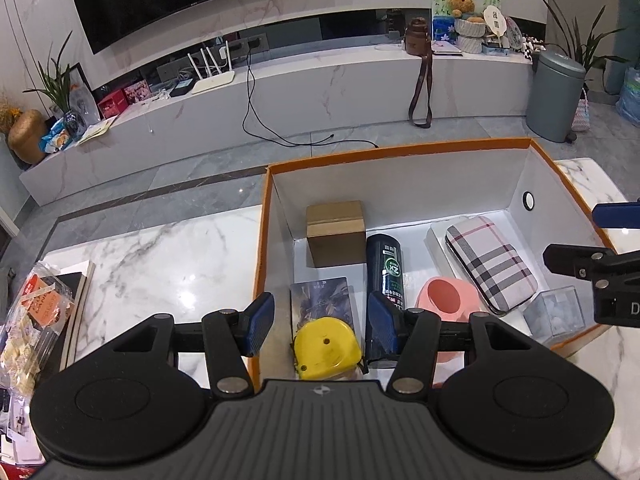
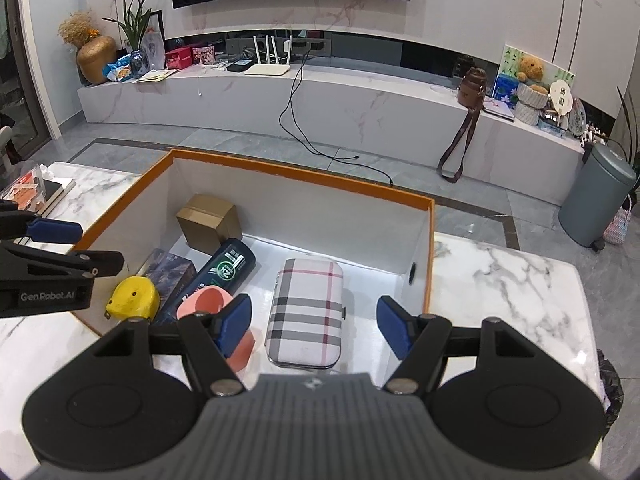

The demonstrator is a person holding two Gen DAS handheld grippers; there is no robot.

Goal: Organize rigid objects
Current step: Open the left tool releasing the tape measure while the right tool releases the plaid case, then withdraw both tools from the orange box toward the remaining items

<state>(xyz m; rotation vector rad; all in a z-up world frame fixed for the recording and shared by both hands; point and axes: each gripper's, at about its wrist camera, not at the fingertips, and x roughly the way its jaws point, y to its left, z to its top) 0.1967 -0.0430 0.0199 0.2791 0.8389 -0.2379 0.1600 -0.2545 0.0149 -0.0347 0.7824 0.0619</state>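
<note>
An orange-rimmed white box (image 1: pixel 400 151) stands on the marble table and holds several rigid items. Inside are a brown carton (image 1: pixel 335 236), a dark bottle (image 1: pixel 386 268), a plaid case (image 1: pixel 490 264), a pink cup (image 1: pixel 444 300), a yellow tape measure (image 1: pixel 324 348), a printed card box (image 1: pixel 320 300) and a clear plastic box (image 1: pixel 554 314). My left gripper (image 1: pixel 322 326) hovers open above the tape measure, touching nothing. My right gripper (image 2: pixel 316 326) hangs open over the plaid case (image 2: pixel 308 312), with gaps on both sides. Each gripper shows at the edge of the other's view.
A snack packet (image 1: pixel 36 312) lies on a book (image 1: pixel 78 292) at the table's left end. Bare marble table (image 2: pixel 508 280) lies right of the box. Beyond are a grey floor with a black cable (image 1: pixel 280 136), a TV console (image 1: pixel 320 80) and a grey bin (image 1: pixel 554 96).
</note>
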